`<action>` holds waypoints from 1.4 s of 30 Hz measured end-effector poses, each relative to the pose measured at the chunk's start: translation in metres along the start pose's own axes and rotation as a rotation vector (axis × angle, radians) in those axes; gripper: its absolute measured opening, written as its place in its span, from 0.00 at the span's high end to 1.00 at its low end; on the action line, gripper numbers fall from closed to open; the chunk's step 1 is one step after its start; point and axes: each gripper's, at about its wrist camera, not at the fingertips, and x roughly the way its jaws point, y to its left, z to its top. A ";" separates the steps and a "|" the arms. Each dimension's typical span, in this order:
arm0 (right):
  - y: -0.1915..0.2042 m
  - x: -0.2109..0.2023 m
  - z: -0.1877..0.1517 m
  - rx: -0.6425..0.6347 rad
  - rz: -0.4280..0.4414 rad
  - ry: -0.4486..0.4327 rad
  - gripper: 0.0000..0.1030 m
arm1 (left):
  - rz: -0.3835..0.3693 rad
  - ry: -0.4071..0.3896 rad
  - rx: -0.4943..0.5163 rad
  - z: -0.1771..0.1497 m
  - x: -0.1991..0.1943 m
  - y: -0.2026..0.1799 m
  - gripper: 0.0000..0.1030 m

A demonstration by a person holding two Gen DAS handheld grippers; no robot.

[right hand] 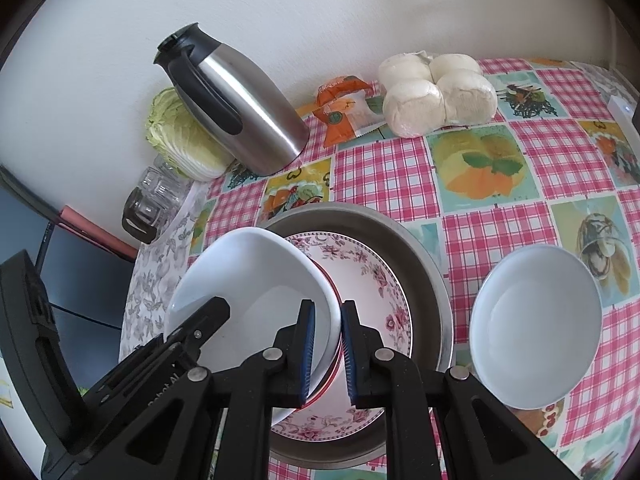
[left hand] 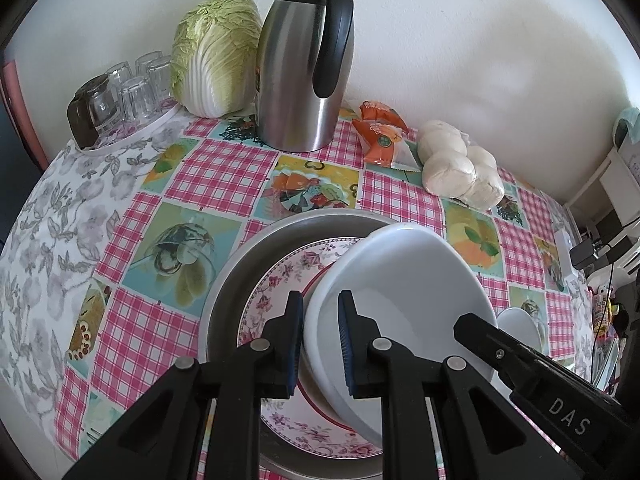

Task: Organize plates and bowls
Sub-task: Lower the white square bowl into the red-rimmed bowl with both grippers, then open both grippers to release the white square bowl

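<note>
Left hand-held gripper: jaws narrowed, blue pads either side of the rim of the white bowl, pinching its wall. Right hand-held gripper: same story, pads clamped on the opposite rim of that white bowl. Bowl is tilted, held over the floral plate, which sits inside a metal basin directly under both grippers. From the right wrist view a red-banded edge shows between the bowl and the floral plate; can't tell if it's a separate dish.

Second white bowl sits on the surface to the right of the right gripper, just beside the metal basin, upright.

Ahead of the grippers, on the checked tablecloth by the wall: steel thermal jug, napa cabbage to its left, upturned glasses on a tray further left. Right of the jug: orange snack packets, then bagged steamed buns.

Near side of basin and plate is blocked by the gripper bodies. The second bowl is mostly hidden in the left wrist view behind the right gripper's arm.
</note>
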 end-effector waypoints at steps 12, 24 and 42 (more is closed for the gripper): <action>0.001 -0.005 0.001 -0.001 -0.001 -0.013 0.86 | -0.011 0.002 -0.013 0.002 -0.006 0.003 0.84; 0.003 -0.014 0.003 -0.003 0.010 -0.032 0.86 | -0.025 -0.006 -0.031 0.004 -0.011 0.009 0.84; 0.028 -0.042 0.006 -0.110 -0.069 -0.109 0.83 | -0.014 -0.045 -0.072 0.010 -0.033 0.024 0.49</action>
